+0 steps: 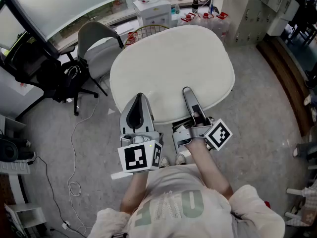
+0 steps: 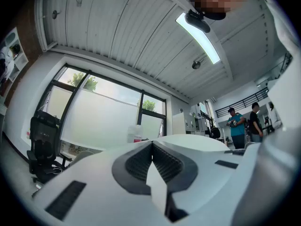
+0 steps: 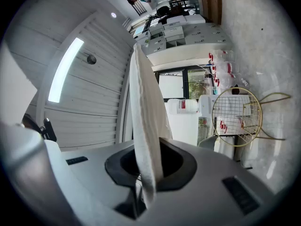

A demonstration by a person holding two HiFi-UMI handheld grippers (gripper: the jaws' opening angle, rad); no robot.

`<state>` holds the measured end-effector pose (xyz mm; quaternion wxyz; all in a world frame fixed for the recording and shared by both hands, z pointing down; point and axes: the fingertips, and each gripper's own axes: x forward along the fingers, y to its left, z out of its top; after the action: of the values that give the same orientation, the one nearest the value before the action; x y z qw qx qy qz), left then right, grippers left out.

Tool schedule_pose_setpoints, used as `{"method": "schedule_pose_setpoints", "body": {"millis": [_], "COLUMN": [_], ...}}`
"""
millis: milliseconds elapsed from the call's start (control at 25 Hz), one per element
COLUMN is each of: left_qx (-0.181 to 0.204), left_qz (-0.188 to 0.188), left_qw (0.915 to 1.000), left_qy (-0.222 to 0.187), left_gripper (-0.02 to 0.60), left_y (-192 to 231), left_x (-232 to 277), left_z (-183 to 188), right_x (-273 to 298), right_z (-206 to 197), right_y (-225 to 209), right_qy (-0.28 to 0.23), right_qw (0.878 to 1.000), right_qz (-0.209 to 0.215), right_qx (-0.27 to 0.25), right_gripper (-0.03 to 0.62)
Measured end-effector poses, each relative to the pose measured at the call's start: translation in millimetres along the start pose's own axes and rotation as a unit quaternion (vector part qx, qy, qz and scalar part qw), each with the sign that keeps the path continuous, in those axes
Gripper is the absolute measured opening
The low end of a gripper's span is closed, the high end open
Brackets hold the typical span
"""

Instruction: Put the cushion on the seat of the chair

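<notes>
Now left gripper (image 1: 140, 97) and right gripper (image 1: 187, 90) pinch cushion (image 1: 173, 63) over wire chair (image 1: 148, 30).

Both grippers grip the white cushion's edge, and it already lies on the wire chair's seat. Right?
Wrong on the last part. The left gripper and right gripper do grip the cushion, but it is not on the wire chair: the right gripper view shows that seat bare.

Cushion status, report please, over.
Left gripper, right gripper: both shut on cushion edge. Cushion held aloft, not on chair yet. Chair ahead, mostly hidden behind cushion.
</notes>
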<state>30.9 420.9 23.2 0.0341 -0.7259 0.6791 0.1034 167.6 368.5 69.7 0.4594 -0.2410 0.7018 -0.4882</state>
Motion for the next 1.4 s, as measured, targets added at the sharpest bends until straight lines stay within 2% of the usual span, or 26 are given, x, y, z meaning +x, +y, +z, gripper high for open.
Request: {"method": "schedule_pose_setpoints", "body": {"millis": [240,400,640,960,1200,1400], "left_qx": [-0.004,-0.004,-0.007,-0.003,-0.006,0.005], "left_qz": [0.002,0.009,0.03,0.041,0.041,0.042], "left_qw": [1.0,0.9999,0.9995,0.9992,0.9991,0.9991], "left_qy": [-0.006,-0.009,0.005,-0.001,0.006,-0.004], "left_gripper": [0.012,0.012,0.012,0.012,0.012,0.012], "left_y": [1.5,2.9,8.3,2.5,-12.9,-19.3], "left_x": [-2.5,-6.9,-9.4,-4.6,2.1,7.7], "left_z": [0.3,-2.0,-10.1,-7.0,-11.8,-13.0], "right_x": [-1.1,-0.7,3.9,4.6,-0.5,2.9], "right_z": [2.0,10.2,21.1,26.6,45.3,66.9], "right_y": [-10.0,-11.7,-13.8,-14.9,-14.6,-22.3], "right_qy": [-0.005,-0.014,-0.029,-0.023,-0.026,-0.029], "right_qw": [1.0,1.0,0.999,0.999,0.998,0.999], "right_qz": [-0.015,-0.01,-0.007,-0.003,-0.004,0.011], "right_qx": [-0.005,-0.007,0.017,0.04,0.05,0.036], "right_gripper": [0.051,0.049,0.051,0.051,0.051,0.049]}}
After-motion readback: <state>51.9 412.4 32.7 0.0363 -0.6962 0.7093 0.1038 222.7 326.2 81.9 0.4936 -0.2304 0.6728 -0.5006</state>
